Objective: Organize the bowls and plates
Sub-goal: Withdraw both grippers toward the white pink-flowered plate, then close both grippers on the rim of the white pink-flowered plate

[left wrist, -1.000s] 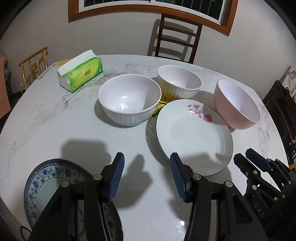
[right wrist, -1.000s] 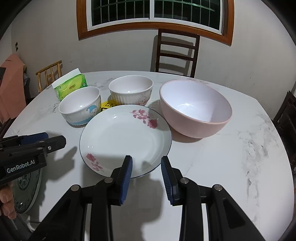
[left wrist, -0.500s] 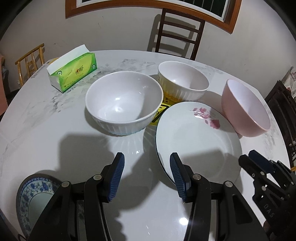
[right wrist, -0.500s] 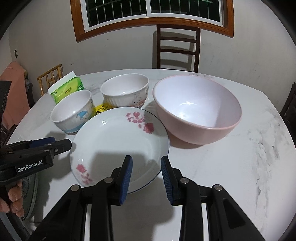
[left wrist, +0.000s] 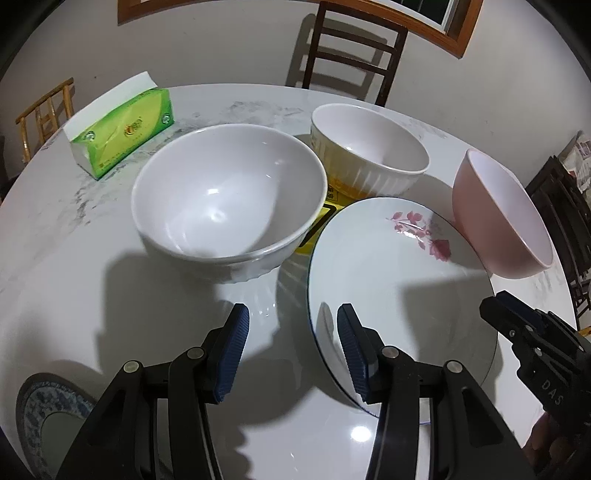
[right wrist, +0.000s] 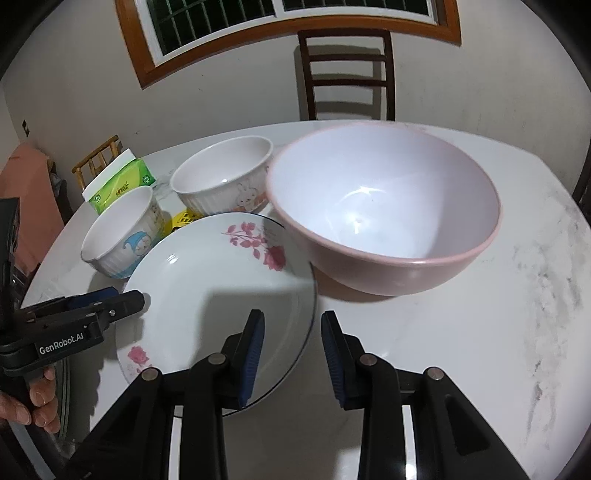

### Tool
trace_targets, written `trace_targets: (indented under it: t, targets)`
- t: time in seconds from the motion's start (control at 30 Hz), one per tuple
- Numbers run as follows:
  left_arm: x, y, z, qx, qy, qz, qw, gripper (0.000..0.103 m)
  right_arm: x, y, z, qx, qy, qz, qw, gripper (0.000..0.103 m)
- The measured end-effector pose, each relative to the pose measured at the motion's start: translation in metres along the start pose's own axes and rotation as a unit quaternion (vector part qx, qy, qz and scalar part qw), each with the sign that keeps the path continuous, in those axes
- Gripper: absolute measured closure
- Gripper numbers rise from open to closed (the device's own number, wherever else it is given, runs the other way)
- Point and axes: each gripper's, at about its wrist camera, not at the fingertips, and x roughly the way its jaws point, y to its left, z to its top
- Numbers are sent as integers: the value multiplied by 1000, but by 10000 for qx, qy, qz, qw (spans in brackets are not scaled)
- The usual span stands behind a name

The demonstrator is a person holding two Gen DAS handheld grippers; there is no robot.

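Room: plaster wall is showing behind a round white marble table (right wrist: 461,332), with a wood-framed barred window (right wrist: 288,22) and a dark ladder-back chair (right wrist: 347,74) at the far side.
Flowered plate: white plate with pink roses (right wrist: 221,280) is lying flat on the table, nearest both grippers, its far rim just beside the pink bowl.
Pink bowl: large pink bowl (right wrist: 384,214) is sitting upright on the table, to the right of the plate.
Rabbit bowl: ribbed cream bowl with a rabbit print (right wrist: 225,181) is standing behind the plate.
Blue-figure bowl: ribbed white bowl with a blue cartoon figure (right wrist: 122,236) is standing left of the plate; a yellow item is lying between the two small bowls.
Blue-patterned plate: blue-patterned plate (left wrist: 40,410) is lying at the near left table edge, partly hidden.
Tissue pack: green tissue pack (left wrist: 122,129) is lying far left.
Left gripper: left gripper (left wrist: 291,350) is hovering over the plate's left rim, jaws closing, partly apart, gripping nothing; the rim is passing between them untouched.
Right gripper: right gripper (right wrist: 291,354) is hovering over the plate's right rim, jaws partly apart, gripping nothing.
Hand: fingers (right wrist: 33,398) are wrapping the left gripper's handle.
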Motion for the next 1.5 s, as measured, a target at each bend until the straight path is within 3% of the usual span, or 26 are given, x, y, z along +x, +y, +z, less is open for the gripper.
trace_targets:
  t: [0.1, 0.23, 0.33, 0.53, 1.0, 1.5]
  targets:
    - [4, 0, 0, 18, 40, -115, 9999, 61, 5, -9, 3, 130, 34, 250, 9996, 73]
    - [10, 2, 3, -21, 168, -312, 9994, 73, 14, -19, 6, 327, 130, 554, 9978, 77]
    - [12, 1, 3, 27, 185, -352, 9992, 73, 18, -20, 7, 354, 181, 720, 9966, 82]
    - [18, -1, 7, 34, 253, -540, 9982, 80, 24, -22, 8, 336, 202, 770, 9963, 89]
    - [23, -2, 11, 20, 265, -734, 9970, 87, 30, -20, 5, 275, 270, 790, 9961, 89]
    - [10, 1, 2, -76, 243, -596, 9979, 90, 22, -12, -4, 346, 298, 788, 9958, 89]
